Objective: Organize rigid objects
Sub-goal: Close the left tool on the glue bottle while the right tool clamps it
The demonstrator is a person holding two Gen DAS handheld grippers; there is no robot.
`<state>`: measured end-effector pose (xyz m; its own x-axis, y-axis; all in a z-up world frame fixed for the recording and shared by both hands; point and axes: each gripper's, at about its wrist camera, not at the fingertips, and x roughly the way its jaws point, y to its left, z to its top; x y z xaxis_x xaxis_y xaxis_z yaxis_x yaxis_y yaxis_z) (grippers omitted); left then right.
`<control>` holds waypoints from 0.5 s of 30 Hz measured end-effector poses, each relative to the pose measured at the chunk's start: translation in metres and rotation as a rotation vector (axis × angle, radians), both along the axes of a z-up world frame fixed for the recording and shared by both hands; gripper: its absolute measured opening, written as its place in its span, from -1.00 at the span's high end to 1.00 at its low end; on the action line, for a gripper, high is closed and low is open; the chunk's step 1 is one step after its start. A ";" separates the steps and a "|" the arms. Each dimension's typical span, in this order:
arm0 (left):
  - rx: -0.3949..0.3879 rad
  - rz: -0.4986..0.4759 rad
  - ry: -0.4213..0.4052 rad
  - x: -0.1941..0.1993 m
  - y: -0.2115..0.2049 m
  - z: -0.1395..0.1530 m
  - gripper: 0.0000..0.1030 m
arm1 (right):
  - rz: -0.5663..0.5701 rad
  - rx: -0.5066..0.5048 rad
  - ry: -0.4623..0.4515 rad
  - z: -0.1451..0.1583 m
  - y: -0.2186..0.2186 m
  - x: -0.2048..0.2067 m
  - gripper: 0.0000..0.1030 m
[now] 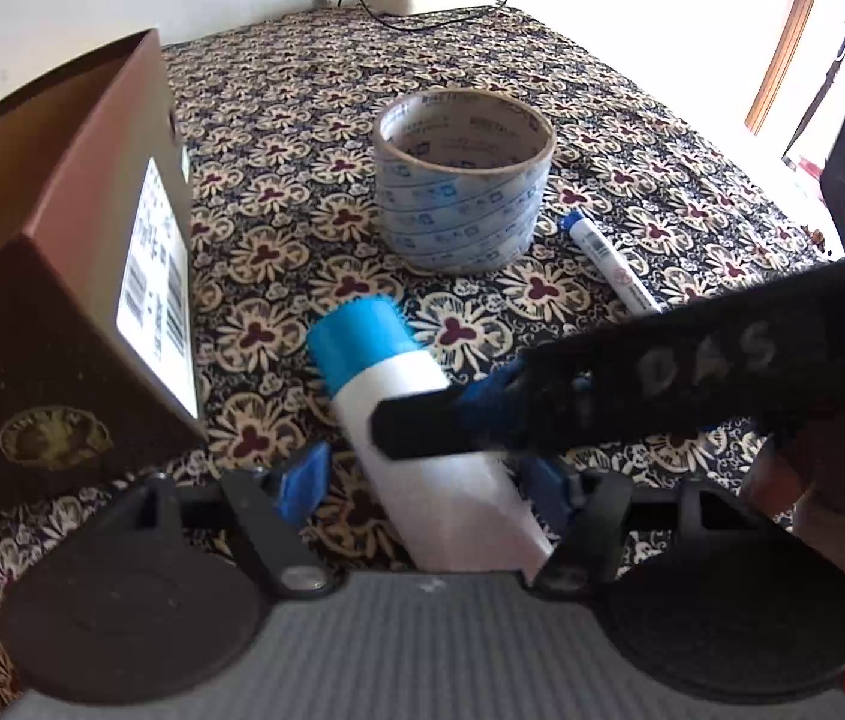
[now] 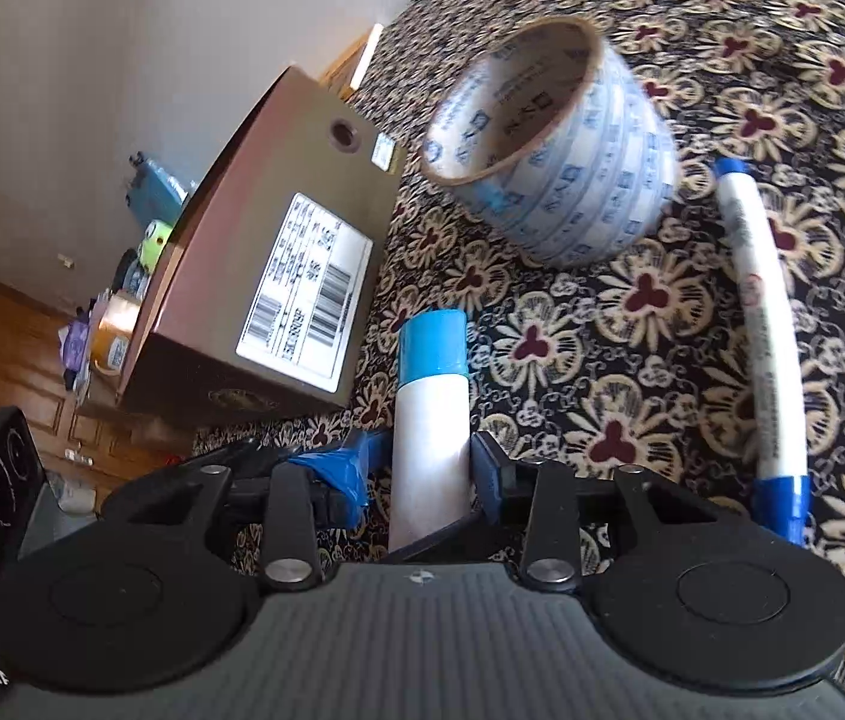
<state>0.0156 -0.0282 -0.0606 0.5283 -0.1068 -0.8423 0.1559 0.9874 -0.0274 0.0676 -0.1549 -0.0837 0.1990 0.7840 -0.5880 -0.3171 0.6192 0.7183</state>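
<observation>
Far left in the left wrist view: brown box [image 1: 62, 300] with a white label, standing on the patterned cloth [image 1: 302, 120].

Just right of the box, low in that view: left gripper [image 1: 427, 486], jaws spread wide around the tail of the white tube [image 1: 386, 384]. Clear gap at its left pad, so straddling, not gripping.

Tube itself: low over the cloth or resting on it, cannot tell which. Blue cap [image 1: 356, 336] at the far end, tilted up and left toward the box. Long axis running away from both cameras. In the right wrist view, almost straight along the fingers.

Reaching in from the right, across the tube's middle: right gripper [image 2: 429, 462], jaws narrow, one pad on each flank of the white body. Right pad looks to touch. At the left pad, cannot tell whether pressing or only close, so a firm hold unconfirmed.

Further right and beyond: tape roll [image 1: 461, 192] on its flat side, then a blue-capped marker [image 1: 608, 264] lying just beside it, both apart from the tube.

Judgement: box to the left of the tube, cap end nearest it. Right gripper better set for the carry. Likely slip along the long axis if the pinch is loose.
</observation>
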 end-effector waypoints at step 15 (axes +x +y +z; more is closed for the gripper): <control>-0.010 -0.032 -0.004 -0.007 -0.009 0.003 0.07 | -0.039 0.157 0.142 -0.013 -0.038 0.003 0.62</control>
